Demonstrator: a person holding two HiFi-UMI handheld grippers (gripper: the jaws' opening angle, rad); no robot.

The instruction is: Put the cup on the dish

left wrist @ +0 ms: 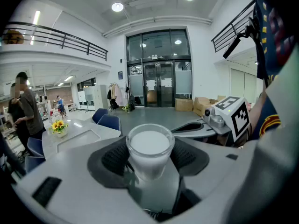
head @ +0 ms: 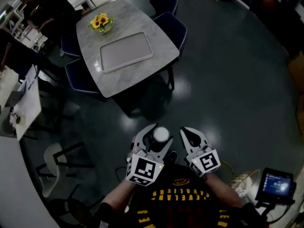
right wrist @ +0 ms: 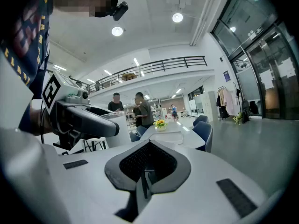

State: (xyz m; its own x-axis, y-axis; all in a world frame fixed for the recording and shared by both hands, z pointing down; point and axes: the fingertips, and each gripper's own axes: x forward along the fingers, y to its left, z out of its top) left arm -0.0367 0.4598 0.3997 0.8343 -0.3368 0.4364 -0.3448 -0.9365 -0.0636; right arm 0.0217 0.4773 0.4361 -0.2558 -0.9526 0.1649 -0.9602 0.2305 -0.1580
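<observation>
One cup [left wrist: 149,146] in left gripper [head: 156,137]; right gripper [right wrist: 145,166] closed; shirt lettering [head: 179,192] blurred.

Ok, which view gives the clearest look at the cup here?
The left gripper view: the cup fills the centre, clamped in the left gripper, its white contents and clear rim plain. The head view shows only its white top from above. The right gripper view gives no clear sight of it.
</observation>
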